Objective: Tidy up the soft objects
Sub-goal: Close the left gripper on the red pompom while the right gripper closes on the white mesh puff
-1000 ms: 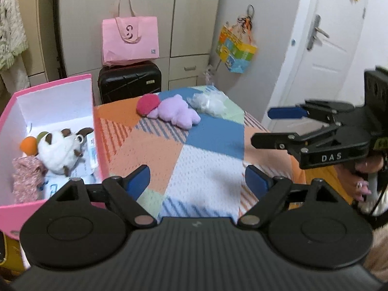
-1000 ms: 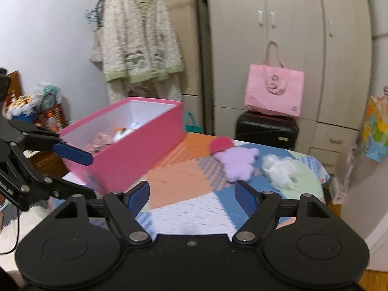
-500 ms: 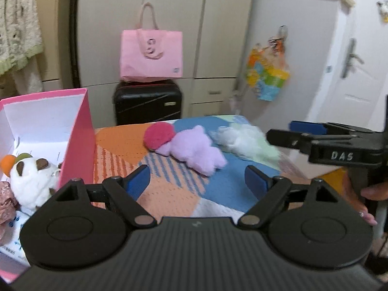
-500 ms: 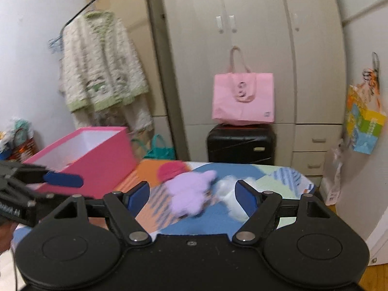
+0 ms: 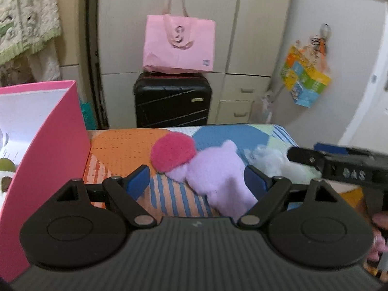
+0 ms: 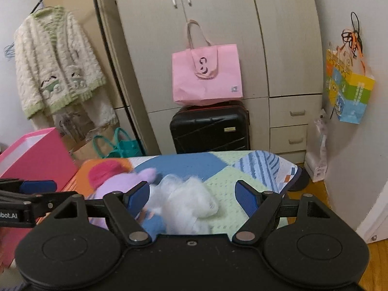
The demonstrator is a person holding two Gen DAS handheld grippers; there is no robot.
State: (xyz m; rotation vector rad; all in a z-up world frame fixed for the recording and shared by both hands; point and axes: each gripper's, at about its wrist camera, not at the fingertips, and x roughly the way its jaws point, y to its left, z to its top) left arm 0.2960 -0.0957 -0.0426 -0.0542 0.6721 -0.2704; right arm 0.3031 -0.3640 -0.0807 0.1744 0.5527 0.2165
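Note:
A purple plush (image 5: 215, 174) lies on the patchwork cloth, touching a dark pink pompom (image 5: 172, 151). White fluffy stuffing (image 5: 274, 160) lies to its right. My left gripper (image 5: 197, 181) is open, its blue pads on either side of the purple plush, close above it. My right gripper (image 6: 192, 195) is open around the white stuffing (image 6: 186, 196), with the purple plush (image 6: 121, 184) and pompom (image 6: 104, 171) to its left. It also shows in the left wrist view (image 5: 339, 165). A pink box (image 5: 46, 145) stands at the left.
The patchwork-covered table (image 6: 242, 169) ends close behind the toys. Beyond it stand a black suitcase (image 5: 172, 101) with a pink tote bag (image 5: 179, 46) on top, and wardrobe doors. A colourful bag (image 6: 349, 89) hangs on the right wall. The left gripper shows in the right wrist view (image 6: 26, 194).
Both grippers have moved forward over the table toward the toys. The purple plush now lies between my left pads and the white stuffing between my right pads. The box has slid out to the left.

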